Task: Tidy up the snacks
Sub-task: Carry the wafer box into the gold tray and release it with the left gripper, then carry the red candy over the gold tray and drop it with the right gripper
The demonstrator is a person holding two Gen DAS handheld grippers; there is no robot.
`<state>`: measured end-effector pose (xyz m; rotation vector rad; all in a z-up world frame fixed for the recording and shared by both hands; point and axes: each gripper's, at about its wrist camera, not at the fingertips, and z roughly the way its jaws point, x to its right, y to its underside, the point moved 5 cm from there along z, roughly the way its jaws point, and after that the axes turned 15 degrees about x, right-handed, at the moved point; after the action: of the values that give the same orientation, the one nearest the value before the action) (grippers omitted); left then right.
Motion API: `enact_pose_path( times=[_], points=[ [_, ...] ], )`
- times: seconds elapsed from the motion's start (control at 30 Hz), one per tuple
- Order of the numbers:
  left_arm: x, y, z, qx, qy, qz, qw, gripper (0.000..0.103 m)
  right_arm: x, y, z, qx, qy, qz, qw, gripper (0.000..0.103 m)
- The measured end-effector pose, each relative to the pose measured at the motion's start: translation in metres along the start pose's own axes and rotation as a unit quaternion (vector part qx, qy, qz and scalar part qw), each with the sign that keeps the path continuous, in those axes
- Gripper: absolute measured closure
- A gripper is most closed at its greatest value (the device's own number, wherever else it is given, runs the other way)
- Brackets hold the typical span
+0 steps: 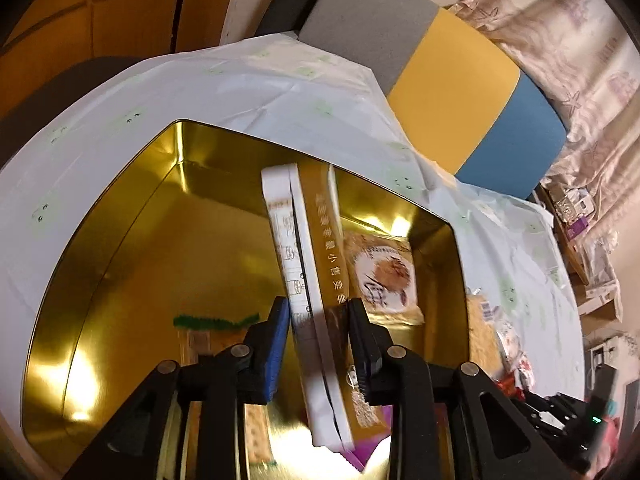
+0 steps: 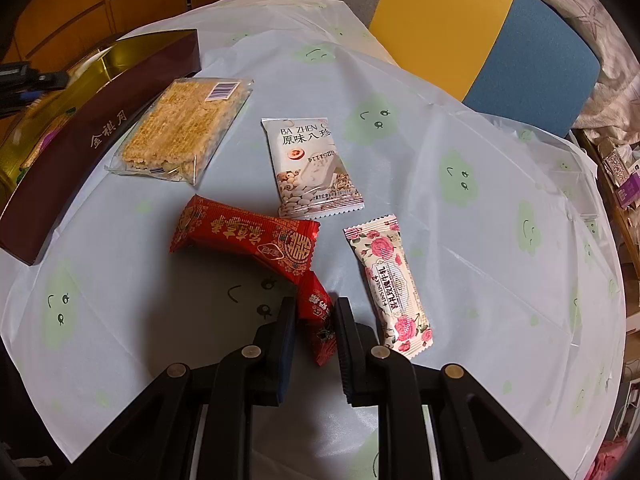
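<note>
In the left wrist view my left gripper (image 1: 318, 312) is shut on a white and gold snack pack (image 1: 312, 264), held edge-up over the open gold tin (image 1: 120, 216). A round-cake pack (image 1: 380, 272) and a green-edged cracker pack (image 1: 208, 328) lie inside the tin. In the right wrist view my right gripper (image 2: 314, 312) is shut on a small red packet (image 2: 318, 320) resting on the table. A larger red packet (image 2: 248, 240), a rose-print bar (image 2: 388, 280), a white Ba Zhen pack (image 2: 312, 168) and a clear crisp-rice pack (image 2: 184, 132) lie ahead.
The tin's dark maroon side (image 2: 92, 144) stands at the left of the table. A white cloth with green faces (image 2: 480, 200) covers the table. A grey, yellow and blue cushion (image 2: 460, 32) sits behind it. Cluttered boxes (image 2: 620, 176) stand at the right.
</note>
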<state>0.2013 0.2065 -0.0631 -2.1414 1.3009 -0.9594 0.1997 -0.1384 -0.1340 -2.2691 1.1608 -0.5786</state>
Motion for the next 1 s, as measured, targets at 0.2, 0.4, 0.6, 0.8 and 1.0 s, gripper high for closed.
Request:
enact_pose_path(
  times=[0.2,0.4,0.6,0.8,1.0],
  points=[
    [-0.004,-0.003,-0.008,0.02,-0.012,0.006,0.9997,0.067,-0.001,0.0,0.0,0.0,0.0,-0.002,1.0,0.084],
    [0.02,0.01,-0.043,0.051,0.017,0.065,0.9964,0.067,-0.002,0.001,-0.001,0.001,0.002,-0.004,1.0,0.084],
    [0.07,0.047,-0.088,0.07,0.088,0.157,0.9812,0.064,-0.001,0.001,0.0,0.001,0.0,-0.003,1.0,0.084],
    [0.123,0.11,-0.121,0.046,0.182,0.217,0.958,0.063,0.001,0.001,-0.001,0.001,-0.002,0.007,1.0,0.084],
    [0.152,0.182,-0.122,-0.004,0.22,0.273,0.9365,0.063,0.002,0.001,-0.002,0.0,-0.004,0.014,1.0,0.084]
  ],
)
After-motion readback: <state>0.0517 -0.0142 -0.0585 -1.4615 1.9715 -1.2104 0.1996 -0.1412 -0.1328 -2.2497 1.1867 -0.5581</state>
